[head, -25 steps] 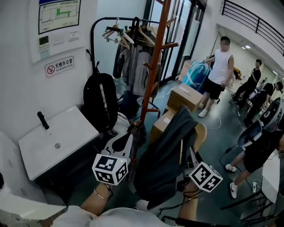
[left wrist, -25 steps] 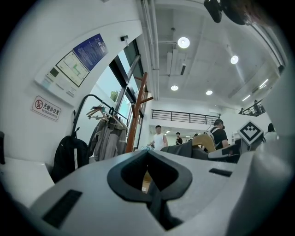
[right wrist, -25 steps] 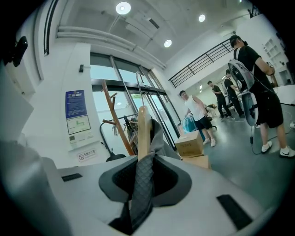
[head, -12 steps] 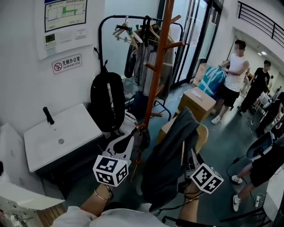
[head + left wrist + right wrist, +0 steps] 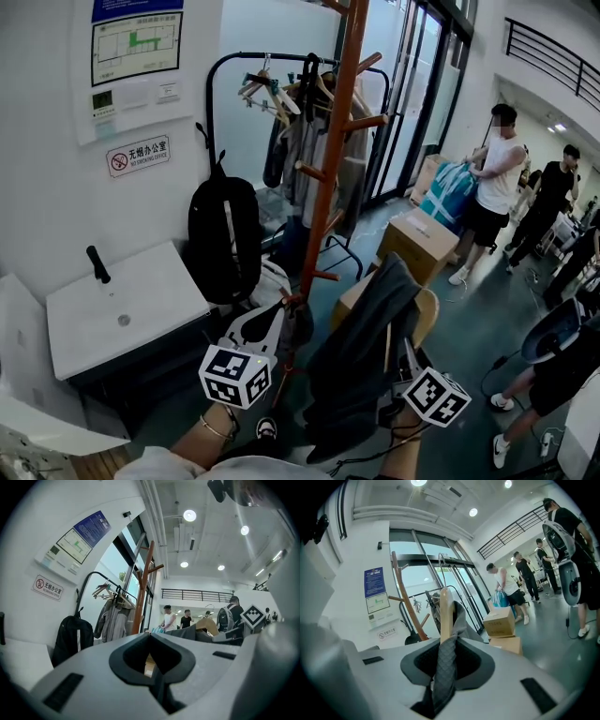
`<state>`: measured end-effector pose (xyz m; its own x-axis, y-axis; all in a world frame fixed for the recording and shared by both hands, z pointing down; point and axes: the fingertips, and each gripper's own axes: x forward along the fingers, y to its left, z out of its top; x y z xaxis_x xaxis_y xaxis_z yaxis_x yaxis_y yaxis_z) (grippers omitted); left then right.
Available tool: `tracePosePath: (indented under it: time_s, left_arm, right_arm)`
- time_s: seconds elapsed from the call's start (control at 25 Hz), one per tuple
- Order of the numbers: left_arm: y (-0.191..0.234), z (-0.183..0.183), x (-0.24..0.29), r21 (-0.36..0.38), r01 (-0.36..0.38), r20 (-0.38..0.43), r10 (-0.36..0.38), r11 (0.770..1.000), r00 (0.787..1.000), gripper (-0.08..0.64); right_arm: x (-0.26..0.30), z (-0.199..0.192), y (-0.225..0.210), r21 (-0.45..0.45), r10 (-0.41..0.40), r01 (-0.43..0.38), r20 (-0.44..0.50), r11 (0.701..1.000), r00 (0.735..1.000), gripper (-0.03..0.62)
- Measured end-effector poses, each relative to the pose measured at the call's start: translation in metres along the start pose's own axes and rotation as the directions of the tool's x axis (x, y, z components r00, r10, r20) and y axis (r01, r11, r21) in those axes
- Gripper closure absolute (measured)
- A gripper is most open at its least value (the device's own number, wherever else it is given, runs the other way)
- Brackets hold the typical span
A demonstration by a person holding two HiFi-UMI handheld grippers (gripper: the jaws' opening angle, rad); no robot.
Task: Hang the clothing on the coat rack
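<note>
A dark grey garment hangs on a pale wooden hanger in front of me, low in the head view. My right gripper is shut on it: grey fabric is pinched between the jaws, and the hanger's wood rises just beyond them. My left gripper is to the garment's left with its jaws closed together and nothing in them. The coat rack, an orange-brown wooden pole with angled pegs, stands just ahead, slightly left of the garment. It also shows as the coat rack and the coat rack.
Behind the pole stands a black clothes rail with hangers and jackets. A black backpack leans by a white sink cabinet at left. Cardboard boxes sit at right, where several people stand.
Both grippers and the garment have come closer to the coat rack, which now stands larger and higher in view. The grip on the garment is unchanged.
</note>
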<state>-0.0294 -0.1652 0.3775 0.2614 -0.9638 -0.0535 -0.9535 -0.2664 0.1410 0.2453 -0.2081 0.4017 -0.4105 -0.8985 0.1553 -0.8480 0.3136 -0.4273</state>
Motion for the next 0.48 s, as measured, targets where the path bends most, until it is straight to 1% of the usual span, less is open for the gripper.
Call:
tracePosePath:
  time_s: [0.24,0.48]
  left_arm:
    - [0.003,0.026,0.036,-0.001,0.024,0.076,-0.024,1.000,0.997,0.551]
    - [0.026,0.036,0.061,-0.014,0.009,0.100,-0.008,1.000,0.995,0.551]
  right_arm:
    - [0.018,0.029,-0.002,-0.067,0.021,-0.020,0.005,0.998,1.000,0.512]
    - [0.048,0.049,0.005,-0.096,0.048,-0.046,0.016,0.994,0.999,0.512]
